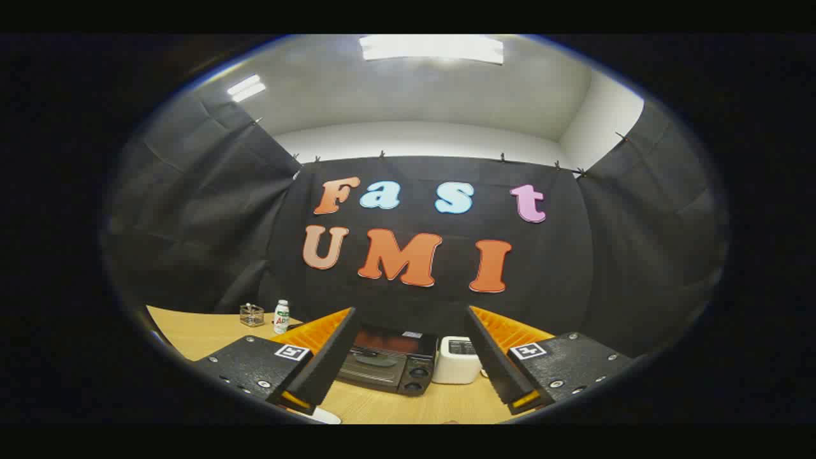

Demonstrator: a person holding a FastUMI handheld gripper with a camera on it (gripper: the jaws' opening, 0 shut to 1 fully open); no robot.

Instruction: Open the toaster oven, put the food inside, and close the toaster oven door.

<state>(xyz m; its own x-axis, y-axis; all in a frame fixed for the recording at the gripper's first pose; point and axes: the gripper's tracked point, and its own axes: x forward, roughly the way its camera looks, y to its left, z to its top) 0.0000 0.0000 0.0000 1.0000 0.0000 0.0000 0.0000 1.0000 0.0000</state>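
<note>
Approach stage, as judged: toaster oven [389, 364] door is seen shut, nothing yet handled. Oven is set toward the tabletop's [191, 331] far edge, just beyond the fingers, a white appliance [456, 361] touching its right side. Gripper [411, 363] is held high and level, fingers spread wide, empty. Next move calls for descent toward the door's top handle. Food cannot be made out.

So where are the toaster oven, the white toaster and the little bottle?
toaster oven [382, 364]: gripper view, glass door, between the open fingers.
white toaster [456, 363]: gripper view, its front.
little bottle [281, 317]: gripper view, its label.
</note>
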